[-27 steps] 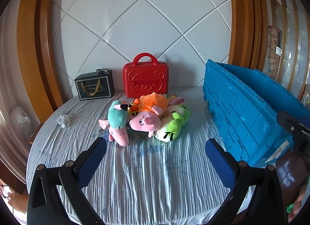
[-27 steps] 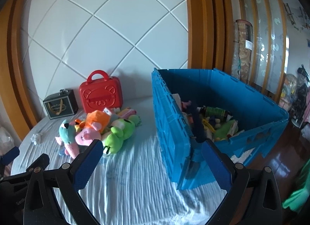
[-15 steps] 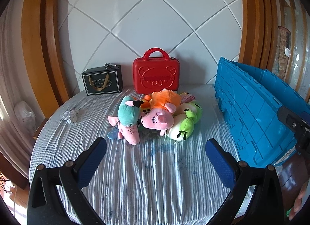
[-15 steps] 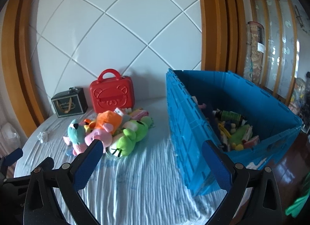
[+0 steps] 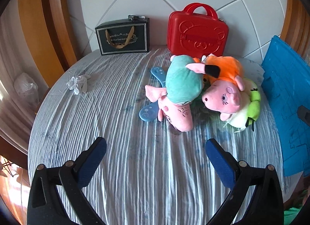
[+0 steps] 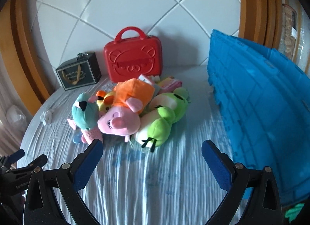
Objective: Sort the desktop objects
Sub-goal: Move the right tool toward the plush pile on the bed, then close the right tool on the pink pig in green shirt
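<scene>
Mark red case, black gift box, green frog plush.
red case (image 5: 195, 35), left wrist view, front panel.
black gift box (image 5: 124, 38), left wrist view, front face.
green frog plush (image 6: 160, 126), right wrist view, its head.

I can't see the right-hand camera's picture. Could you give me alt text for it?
A pile of plush toys lies on a round table with a striped cloth, just ahead of the open, empty right gripper. A blue crate stands to the right; a red case and a black box stand against the tiled wall.
</scene>
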{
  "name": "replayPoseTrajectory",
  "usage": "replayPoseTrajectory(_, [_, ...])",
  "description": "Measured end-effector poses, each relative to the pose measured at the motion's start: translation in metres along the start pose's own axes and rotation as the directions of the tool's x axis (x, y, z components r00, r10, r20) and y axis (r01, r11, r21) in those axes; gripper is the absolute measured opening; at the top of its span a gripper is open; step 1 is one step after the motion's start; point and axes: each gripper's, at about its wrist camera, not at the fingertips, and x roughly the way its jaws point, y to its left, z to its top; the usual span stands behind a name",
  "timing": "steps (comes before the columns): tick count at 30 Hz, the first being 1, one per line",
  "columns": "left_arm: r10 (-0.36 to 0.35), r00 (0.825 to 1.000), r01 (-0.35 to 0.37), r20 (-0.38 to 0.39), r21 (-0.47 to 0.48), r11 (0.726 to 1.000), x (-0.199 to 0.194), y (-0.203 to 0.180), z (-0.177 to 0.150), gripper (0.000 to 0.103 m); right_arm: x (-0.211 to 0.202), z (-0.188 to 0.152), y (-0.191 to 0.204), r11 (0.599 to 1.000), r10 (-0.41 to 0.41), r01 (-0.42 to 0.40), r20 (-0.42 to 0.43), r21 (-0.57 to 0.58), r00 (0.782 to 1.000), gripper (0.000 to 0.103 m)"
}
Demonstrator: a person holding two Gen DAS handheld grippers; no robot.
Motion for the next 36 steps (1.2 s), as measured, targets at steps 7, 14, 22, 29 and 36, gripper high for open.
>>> replayPoseTrajectory(7, [-0.061,0.998,0.061,0.009,0.019,0.998,0.059,0.001,0.068,0.103,0.063,0.021,0.041,0.998,-0.054,0.052,-0.049,-0.041,0.997,0.103])
replayPoseTrajectory(14, [-0.068,0.996,0.070,-0.058,0.027,0.997,0.123,-0.031,0.128,0.103,0.107,0.025,0.045,0.996,-0.074,0.066,-0.122,-0.067,0.990,0.103])
replayPoseTrajectory(22, [0.143,0.989,-0.145,-0.044,-0.033,0.989,0.082,0.050,0.054,0.103,0.140,0.023,0.080,0.979,0.109,-0.135,-0.170,-0.151,0.979,0.103])
replayPoseTrajectory(29, [0.220,0.967,-0.230,-0.125,-0.066,0.971,0.070,0.119,0.002,0.103,0.161,-0.005,0.140,0.929,0.269,-0.326,-0.284,-0.175,0.920,0.092])
replayPoseTrajectory(36, [0.070,0.988,-0.069,-0.139,0.012,0.998,0.087,0.135,-0.012,0.103,0.167,-0.036,0.178,0.912,0.323,-0.387,-0.344,-0.136,0.882,0.093])
